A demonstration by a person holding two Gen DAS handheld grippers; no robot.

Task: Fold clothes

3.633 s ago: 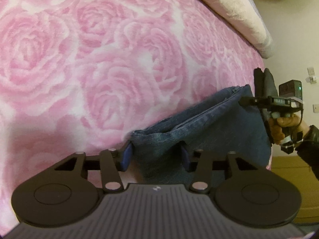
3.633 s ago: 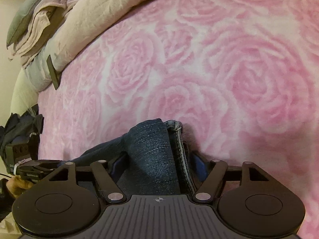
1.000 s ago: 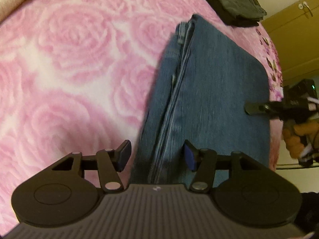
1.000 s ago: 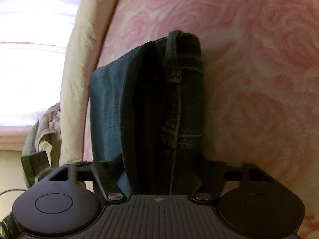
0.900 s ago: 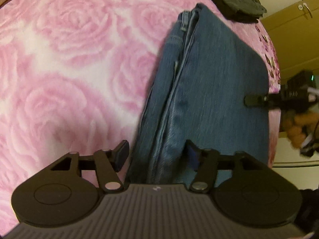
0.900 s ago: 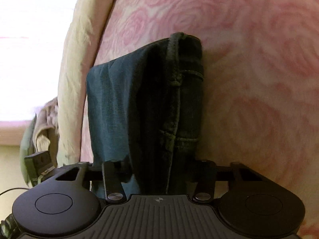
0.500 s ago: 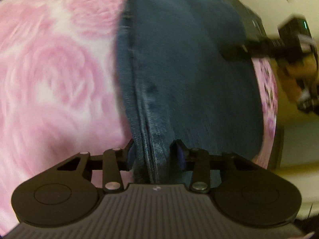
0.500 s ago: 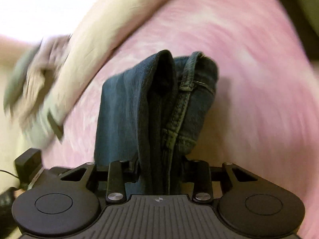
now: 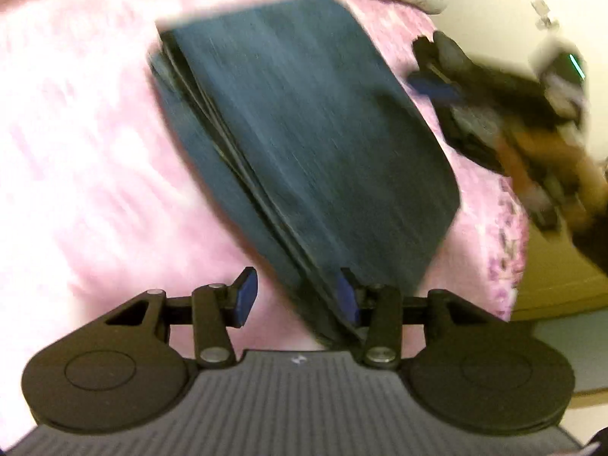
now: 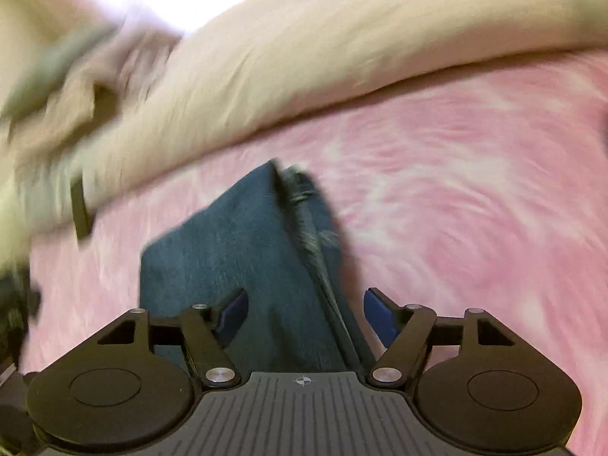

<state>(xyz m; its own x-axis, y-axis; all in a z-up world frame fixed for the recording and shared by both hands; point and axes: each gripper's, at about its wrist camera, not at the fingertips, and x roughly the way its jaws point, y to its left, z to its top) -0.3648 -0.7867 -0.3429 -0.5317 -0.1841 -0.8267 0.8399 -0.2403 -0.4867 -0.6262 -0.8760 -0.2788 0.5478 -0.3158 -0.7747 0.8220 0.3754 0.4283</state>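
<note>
Jeans (image 9: 304,133), folded into a dark blue stack, lie on the pink rose-patterned blanket (image 9: 76,152) that covers the bed. In the left wrist view the layered edge of the stack runs from the far left down to the near middle, where it passes between the fingers of the left gripper (image 9: 296,296). Its jaws are opening: the left pad stands clear of the cloth, and the right pad sits just at the denim's edge, though blur hides whether it touches. To the right, beyond the stack, the right gripper (image 9: 429,83) shows as a dark blur held in a hand (image 9: 539,159). In the right wrist view its jaws are spreading apart, with the folded seam edge of the jeans lying between them, gripped by neither pad. A cream duvet (image 10: 342,38) is bunched along the far side.
</note>
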